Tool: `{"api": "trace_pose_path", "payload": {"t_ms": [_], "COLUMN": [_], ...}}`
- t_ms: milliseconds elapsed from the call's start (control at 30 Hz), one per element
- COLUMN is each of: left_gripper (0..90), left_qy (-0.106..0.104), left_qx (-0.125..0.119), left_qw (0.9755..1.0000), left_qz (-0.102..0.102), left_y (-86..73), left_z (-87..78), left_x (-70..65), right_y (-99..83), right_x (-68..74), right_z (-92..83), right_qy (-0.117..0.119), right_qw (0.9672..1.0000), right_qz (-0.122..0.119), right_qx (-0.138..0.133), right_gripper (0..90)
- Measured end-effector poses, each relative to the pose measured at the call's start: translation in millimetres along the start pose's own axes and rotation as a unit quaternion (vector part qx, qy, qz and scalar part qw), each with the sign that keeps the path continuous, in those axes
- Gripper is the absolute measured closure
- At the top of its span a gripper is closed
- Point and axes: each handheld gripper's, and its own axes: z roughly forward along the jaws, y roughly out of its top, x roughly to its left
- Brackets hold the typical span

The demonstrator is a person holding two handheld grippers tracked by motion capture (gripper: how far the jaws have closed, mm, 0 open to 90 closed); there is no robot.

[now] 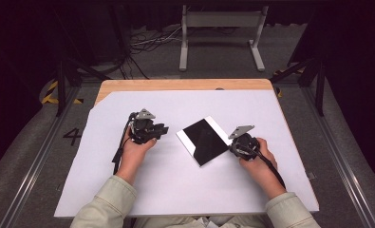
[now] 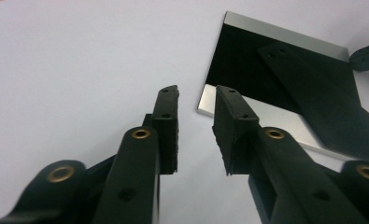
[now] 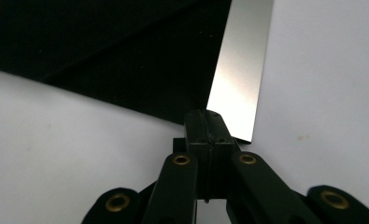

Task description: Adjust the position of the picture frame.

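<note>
Our right gripper [image 3: 209, 122] sits clamped on the flat black-and-silver mirror-like square plate's [image 1: 205, 140] corner; left gripper [image 2: 196, 100] half-open, empty, beside it; we judge repositioning unfinished.

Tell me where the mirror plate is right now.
In the high view the mirror plate lies flat on the white sheet, right of centre, between the grippers; the right gripper is shut on its right edge, and the open left gripper is just left.
</note>
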Motion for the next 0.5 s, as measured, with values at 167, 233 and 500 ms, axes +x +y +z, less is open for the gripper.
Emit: {"api": "trace_pose_path", "payload": {"t_ms": [167,233,500], "left_gripper": [81.9,84.0,90.0], "left_qy": [0.005,0.009,0.010], "left_qx": [0.003,0.011,0.026], "left_qw": [0.9999,0.9999,0.9994], "left_qz": [-0.009,-0.004,-0.019], "left_y": [-0.5,2.0,6.2], "left_z": [12.2,15.1,38.0], "left_x": [4.8,4.5,5.9], "right_y": [1.8,0.3,-14.6], "right_x": [-6.8,-8.2,-12.1], "right_z": [5.7,4.8,-44.5], "right_qy": [-0.006,0.000,0.007], "right_qw": [0.9991,0.9982,0.9924], "right_qz": [0.034,0.049,0.068], "right_qx": [-0.022,-0.036,-0.102], "right_gripper": [90.0,90.0,90.0]}}
